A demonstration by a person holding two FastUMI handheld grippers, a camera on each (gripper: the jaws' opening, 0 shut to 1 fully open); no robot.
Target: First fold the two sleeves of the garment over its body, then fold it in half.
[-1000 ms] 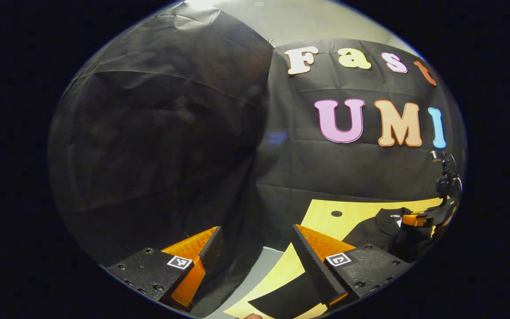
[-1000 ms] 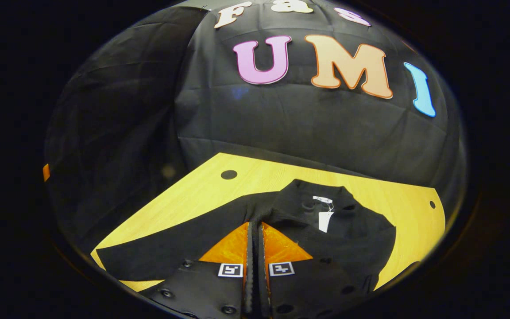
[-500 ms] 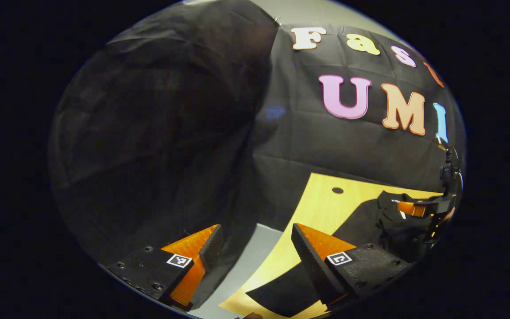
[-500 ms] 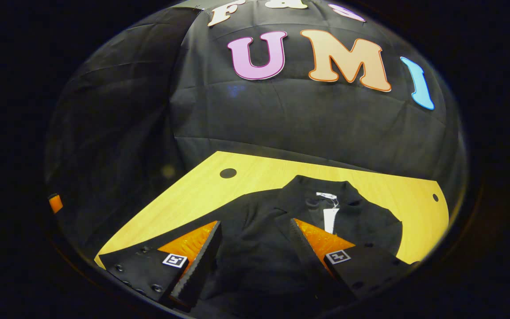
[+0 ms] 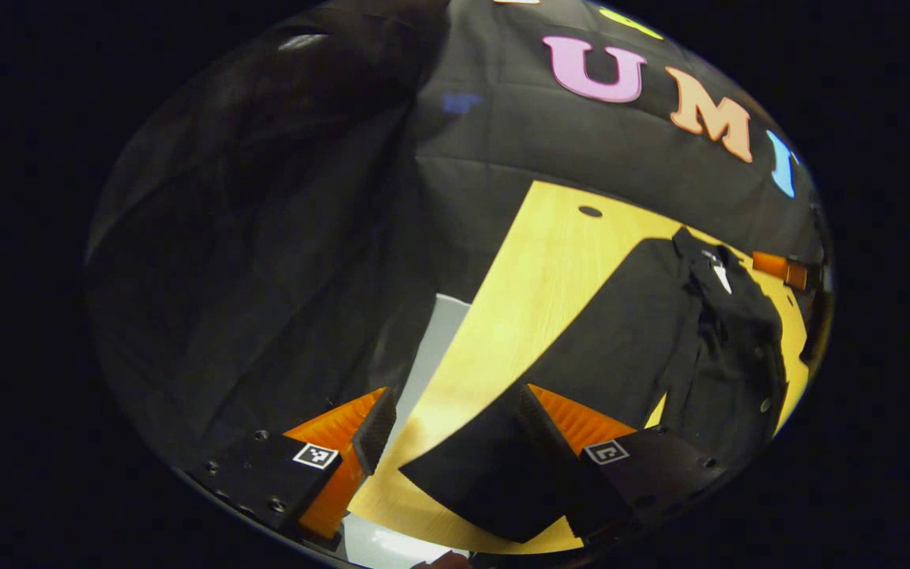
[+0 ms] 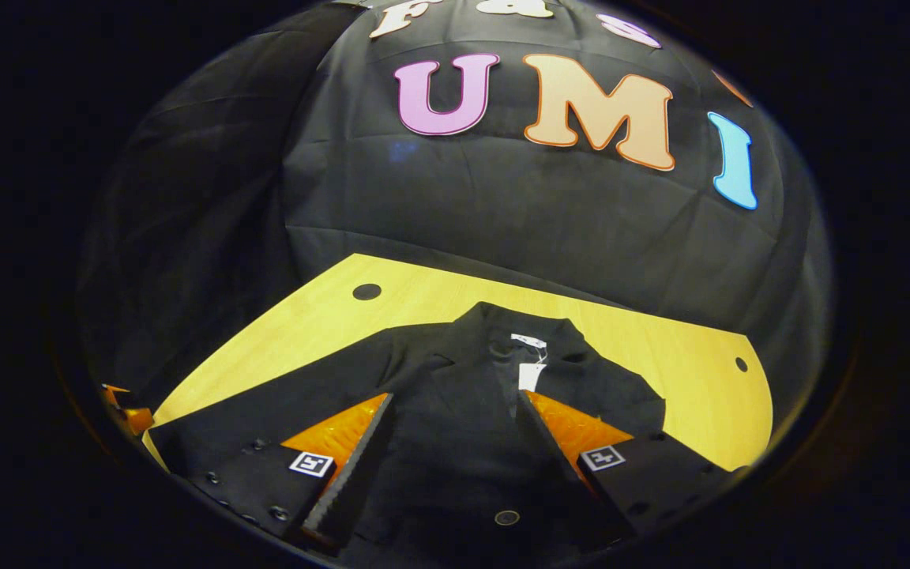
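Note:
A black jacket (image 6: 455, 442) with a white tag (image 6: 530, 371) at its collar lies flat on the yellow wooden table (image 6: 660, 356). My right gripper (image 6: 451, 415) hovers open over the jacket's body, nothing held between its fingers. One long sleeve (image 5: 605, 340) stretches across the table toward my left gripper (image 5: 455, 415), which stands open just above the table's edge. The sleeve's cuff (image 5: 486, 474) lies partly between the left fingers, closer to the right-hand one. The jacket's body (image 5: 727, 356) is bunched at the far right. The left gripper (image 6: 123, 407) peeks in at the left edge.
The table has small dark holes (image 5: 590, 211) (image 6: 366, 291) (image 6: 741, 363) near its back corners. Grey floor (image 5: 431, 348) runs between the table's side edge and the black cloth wall. A dark button (image 6: 506, 518) sits on the jacket front. The right gripper (image 5: 787, 269) shows far off.
My right gripper has opened from shut over the jacket's body, letting go of the fabric. My left gripper has tipped down toward the table, bringing the sleeve cuff between its open fingers.

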